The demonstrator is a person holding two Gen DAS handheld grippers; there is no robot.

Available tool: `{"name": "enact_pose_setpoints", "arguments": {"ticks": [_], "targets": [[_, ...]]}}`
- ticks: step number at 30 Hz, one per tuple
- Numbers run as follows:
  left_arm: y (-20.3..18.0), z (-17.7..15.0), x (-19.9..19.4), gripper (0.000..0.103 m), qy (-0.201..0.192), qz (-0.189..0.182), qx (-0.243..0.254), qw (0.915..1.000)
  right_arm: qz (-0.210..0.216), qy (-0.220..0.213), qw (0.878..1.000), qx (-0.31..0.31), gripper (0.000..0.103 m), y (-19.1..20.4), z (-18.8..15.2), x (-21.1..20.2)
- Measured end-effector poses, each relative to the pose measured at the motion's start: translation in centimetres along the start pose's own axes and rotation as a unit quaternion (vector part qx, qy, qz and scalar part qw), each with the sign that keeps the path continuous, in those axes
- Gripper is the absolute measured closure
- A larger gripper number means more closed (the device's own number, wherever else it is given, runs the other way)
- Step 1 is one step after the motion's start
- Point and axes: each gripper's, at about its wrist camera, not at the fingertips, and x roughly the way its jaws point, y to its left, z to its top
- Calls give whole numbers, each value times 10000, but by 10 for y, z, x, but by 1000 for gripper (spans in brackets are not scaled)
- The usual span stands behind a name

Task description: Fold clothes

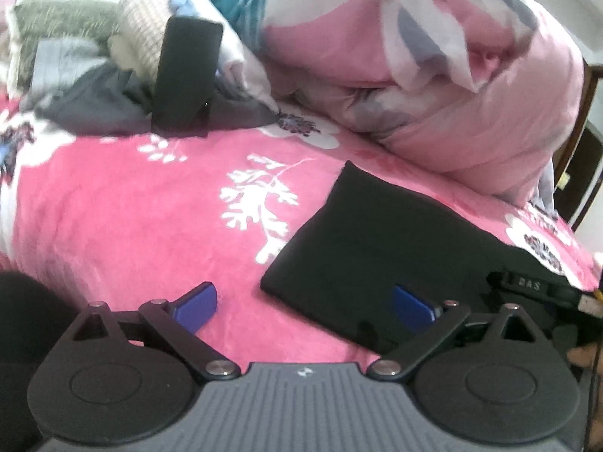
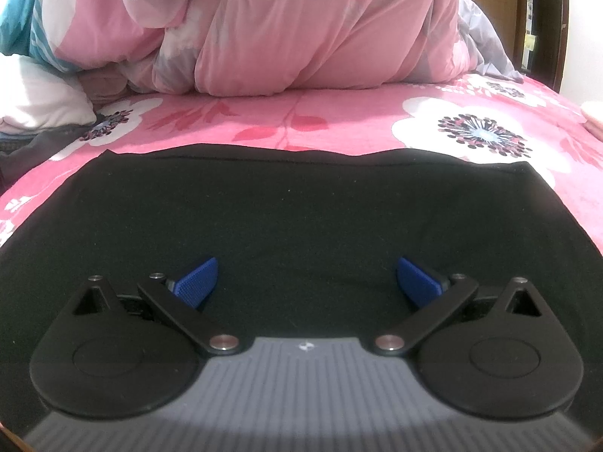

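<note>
A black folded garment [image 1: 377,248] lies flat on the pink flowered bedspread [image 1: 150,203]. In the left wrist view it sits right of centre, and my left gripper [image 1: 305,301] hangs open over its near left corner, the right blue pad above the cloth and the left pad above the bedspread. In the right wrist view the same black garment [image 2: 301,211] fills the middle as a wide rectangle. My right gripper [image 2: 307,282] stands open just above its near part, nothing between its blue pads [image 2: 198,282].
A bulky pink duvet [image 2: 301,30] is heaped at the back of the bed. A black phone [image 1: 188,75] stands propped at the back left beside dark grey clothes [image 1: 98,101] and pillows [image 1: 139,26]. A doorway [image 2: 542,30] shows at far right.
</note>
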Motion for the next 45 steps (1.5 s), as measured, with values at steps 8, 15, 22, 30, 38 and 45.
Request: {"name": "enact_pose_setpoints", "arguments": {"ticks": [8, 15, 22, 30, 38, 45], "targets": [[-3, -12, 3, 34, -455, 202, 261, 9984, -34, 9, 10000, -29, 1, 1, 0, 0], [3, -12, 2, 42, -553, 74, 5, 9984, -42, 14, 10000, -39, 1, 1, 1, 1], [5, -10, 7, 82, -589, 62, -150, 9981, -46, 17, 10000, -34, 1, 0, 1, 0], [5, 1, 7, 96, -653, -47, -411, 9970, -71, 31, 9999, -68, 1, 0, 1, 0], [-38, 36, 2, 97, -1023, -459, 10, 9937, 531, -55, 9946, 891, 1, -35, 14, -21], [-142, 50, 11, 97, -1003, -1490, 1025, 9784, 503, -643, 9790, 1868, 1, -108, 6, -77]]}}
